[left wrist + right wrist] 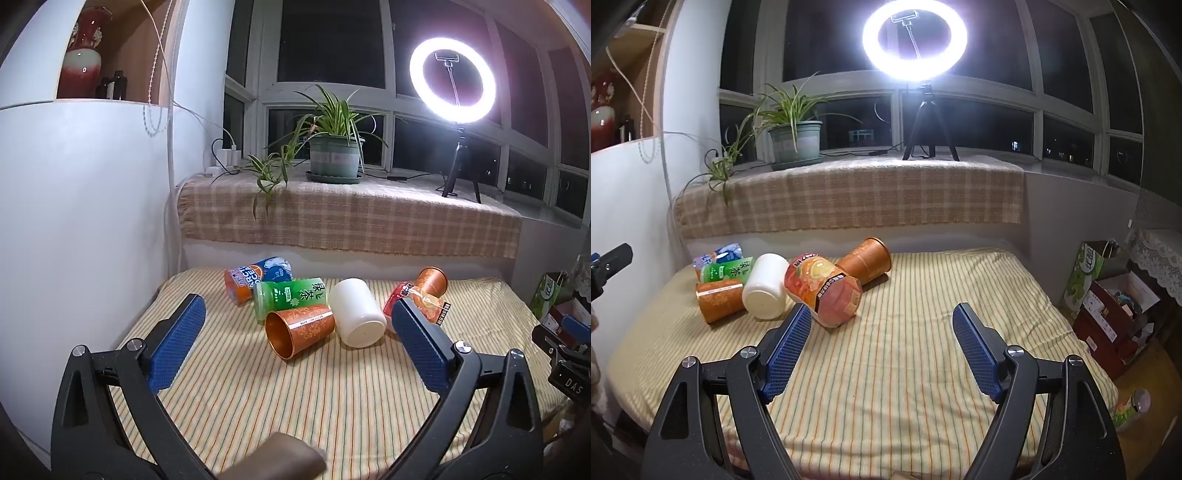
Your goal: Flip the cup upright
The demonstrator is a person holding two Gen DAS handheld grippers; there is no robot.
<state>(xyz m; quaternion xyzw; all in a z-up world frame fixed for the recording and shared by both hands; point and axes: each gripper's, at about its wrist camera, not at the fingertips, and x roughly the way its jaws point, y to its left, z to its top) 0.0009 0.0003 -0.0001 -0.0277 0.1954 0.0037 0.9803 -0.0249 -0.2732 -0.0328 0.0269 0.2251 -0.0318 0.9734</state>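
Observation:
Several cups lie on their sides in a cluster on the striped table. In the left wrist view: a copper cup point(299, 328) with its mouth toward me, a white cup point(356, 314), a green cup point(291, 295), a blue-orange cup point(258, 277), a second copper cup point(430, 282) and a red-orange cup point(421, 302). My left gripper point(297, 314) is open, just short of the near copper and white cups. In the right wrist view my right gripper point(882, 321) is open and empty; its left finger point(790, 336) is near the red-orange cup point(823, 291), with the white cup point(764, 291) and copper cups point(720, 299) point(866, 258) beyond.
The striped cloth point(905, 332) covers the table. Behind it is a checked-cloth sill point(849, 195) with a potted plant point(796, 142) and a ring light on a tripod point(916, 37). Boxes point(1108, 302) stand to the right. A white cabinet point(74, 203) stands to the left.

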